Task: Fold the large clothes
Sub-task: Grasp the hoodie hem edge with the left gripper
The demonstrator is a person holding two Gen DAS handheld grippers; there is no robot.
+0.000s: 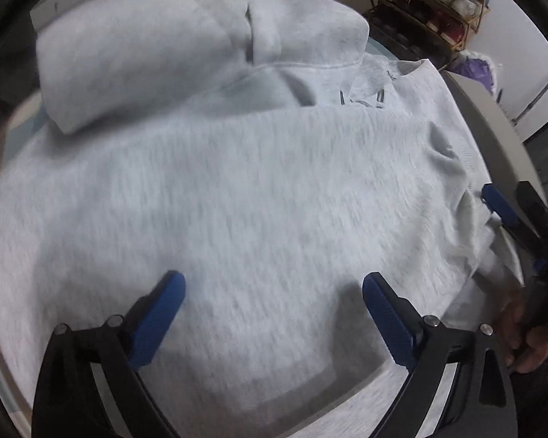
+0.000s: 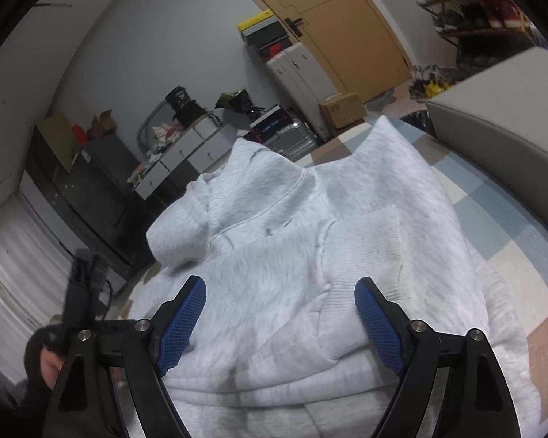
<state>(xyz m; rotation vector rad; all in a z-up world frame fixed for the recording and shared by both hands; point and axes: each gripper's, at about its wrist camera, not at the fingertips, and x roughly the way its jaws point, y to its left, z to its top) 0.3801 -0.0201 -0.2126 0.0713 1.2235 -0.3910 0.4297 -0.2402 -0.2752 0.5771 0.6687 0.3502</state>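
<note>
A light grey hoodie [image 1: 255, 189] lies spread flat and fills the left wrist view, with its hood [image 1: 146, 54] bunched at the far end. My left gripper [image 1: 273, 281] hovers open over the body of the hoodie, nothing between its blue pads. In the right wrist view the hoodie [image 2: 274, 314] has a sleeve laid across it, with the ribbed cuff [image 2: 369, 241] on top. My right gripper [image 2: 280, 284] is open above that sleeve and holds nothing. One blue finger [image 1: 498, 204] of the right gripper shows at the hoodie's right edge.
A pale checked surface [image 2: 500, 219] lies under the hoodie. A grey padded edge [image 2: 493, 127] runs along the right. A shoe rack [image 1: 431, 3], a wooden door [image 2: 328, 18] and low cabinets [image 2: 186, 153] stand beyond. A hand [image 2: 49, 361] grips the left tool's handle.
</note>
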